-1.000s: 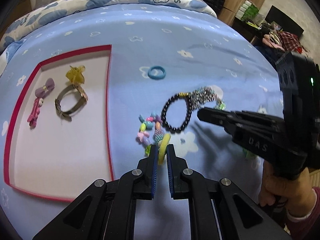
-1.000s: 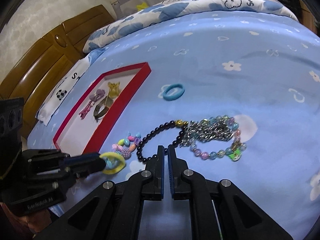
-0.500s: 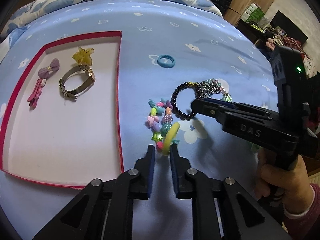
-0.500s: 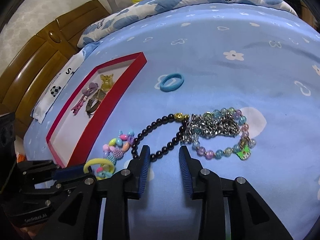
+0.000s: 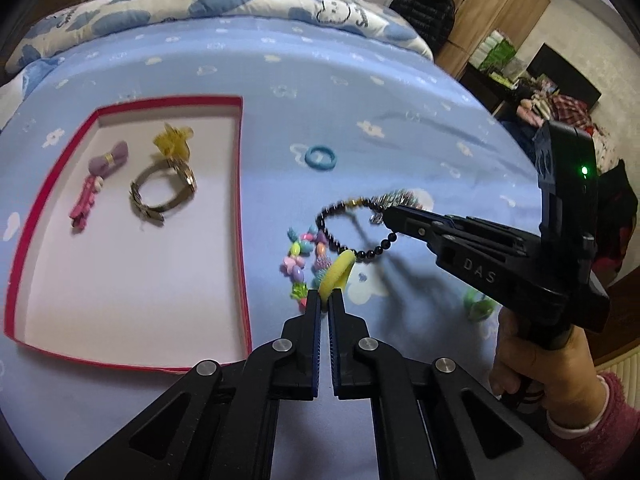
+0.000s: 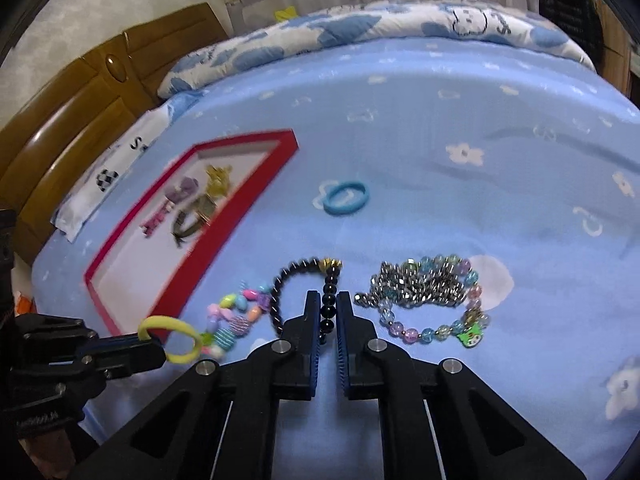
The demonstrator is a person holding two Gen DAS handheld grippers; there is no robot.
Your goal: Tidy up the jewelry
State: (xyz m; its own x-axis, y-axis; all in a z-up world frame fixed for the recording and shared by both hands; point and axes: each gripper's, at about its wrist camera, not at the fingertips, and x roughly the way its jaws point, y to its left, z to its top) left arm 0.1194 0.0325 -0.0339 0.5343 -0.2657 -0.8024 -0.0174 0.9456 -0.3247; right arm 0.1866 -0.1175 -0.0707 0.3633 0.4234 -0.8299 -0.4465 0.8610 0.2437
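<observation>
My left gripper [image 5: 325, 298] is shut on a yellow hair tie [image 5: 337, 273] and holds it just above the bedsheet, right of the red tray [image 5: 241, 200]; the tie also shows in the right wrist view [image 6: 170, 339]. My right gripper [image 6: 329, 301] is shut on the black bead bracelet [image 6: 304, 270], which lifts off the sheet [image 5: 340, 224]. A pastel bead bracelet [image 6: 236, 316] and a silver and crystal bracelet pile [image 6: 424, 292] lie on the sheet beside it.
The tray holds a purple bow clip [image 5: 100, 178], a yellow claw clip [image 5: 172, 142] and a bronze watch [image 5: 164, 192]. A blue hair tie [image 5: 320, 158] lies further back. A green item [image 5: 478, 306] lies at the right. Pillows and a wooden headboard [image 6: 80, 112] stand behind.
My left gripper shut again on the yellow hair tie and raised it. My right gripper, open half a second ago, closed on the black bead bracelet and pulled it away from the silver pile.
</observation>
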